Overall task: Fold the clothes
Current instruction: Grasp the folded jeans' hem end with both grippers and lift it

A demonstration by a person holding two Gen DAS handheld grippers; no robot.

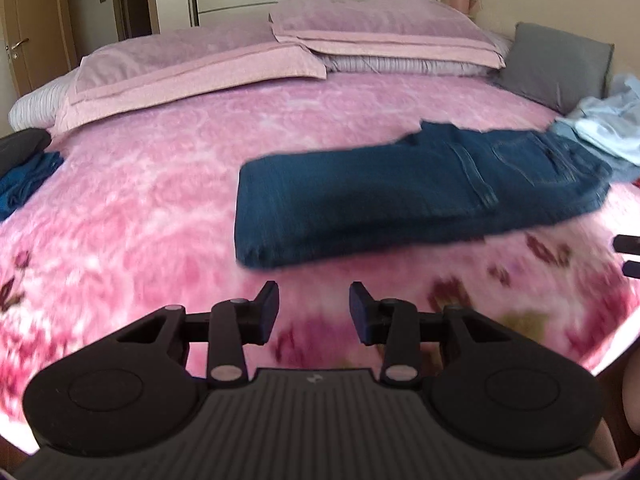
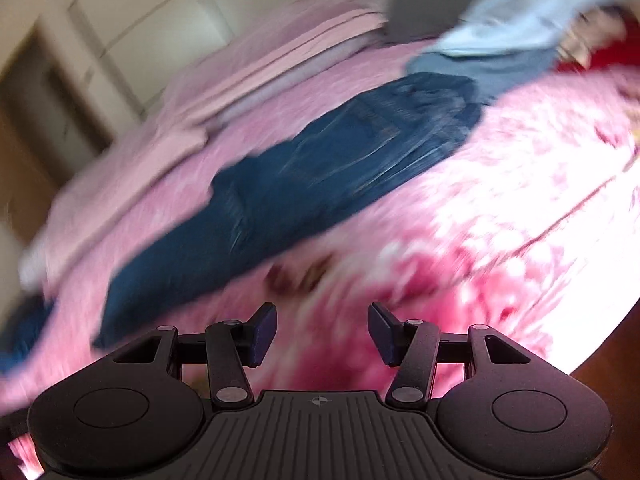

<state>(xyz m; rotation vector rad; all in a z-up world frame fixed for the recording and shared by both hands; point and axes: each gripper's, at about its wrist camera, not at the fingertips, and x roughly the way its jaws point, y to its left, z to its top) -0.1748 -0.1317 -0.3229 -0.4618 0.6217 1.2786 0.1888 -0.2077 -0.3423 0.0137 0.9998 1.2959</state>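
Note:
Dark blue jeans (image 1: pixel 400 196) lie folded flat on the pink floral bedspread (image 1: pixel 140 208), waistband to the right. My left gripper (image 1: pixel 314 312) is open and empty, just short of the jeans' near left corner. The right gripper's fingertips (image 1: pixel 628 256) show at the right edge of the left wrist view. In the blurred, tilted right wrist view the jeans (image 2: pixel 300 188) stretch diagonally across the bedspread (image 2: pixel 500 220). My right gripper (image 2: pixel 322 332) is open and empty above the bedspread, short of the jeans.
A pile of light blue clothes (image 1: pixel 608 136) lies beyond the jeans' waistband, also in the right wrist view (image 2: pixel 520 20). Pink pillows (image 1: pixel 280 44) and a grey cushion (image 1: pixel 556 64) line the headboard. Dark blue clothing (image 1: pixel 24 184) lies at the bed's left edge.

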